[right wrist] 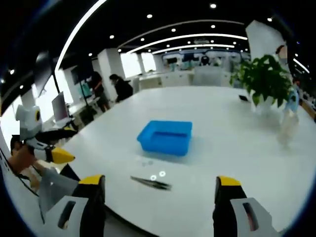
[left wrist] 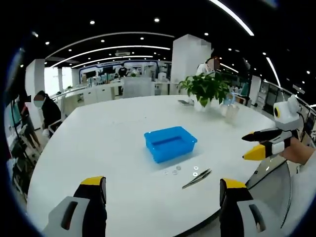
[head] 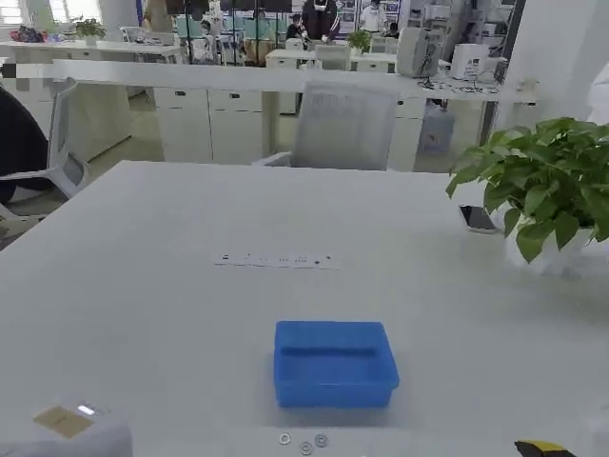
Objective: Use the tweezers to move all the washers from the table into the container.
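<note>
A blue container (head: 335,364) stands on the white table (head: 171,314) near its front edge. Several small washers (head: 305,444) lie just in front of it. In the left gripper view the tweezers (left wrist: 196,178) lie beside the washers (left wrist: 175,171), to the right of the container (left wrist: 170,143). My left gripper (left wrist: 163,197) hangs open off the table's edge, holding nothing. The right gripper (left wrist: 253,146) hovers at that view's right. In the right gripper view my right gripper (right wrist: 158,195) is open and holds nothing, short of the tweezers (right wrist: 150,182), washers (right wrist: 157,176) and container (right wrist: 165,137).
A potted plant (head: 547,186) and a phone (head: 476,219) sit at the table's right. A thin strip with small marks (head: 276,260) lies mid-table. A grey chair (head: 343,124) stands beyond the far edge. People stand among desks in the background.
</note>
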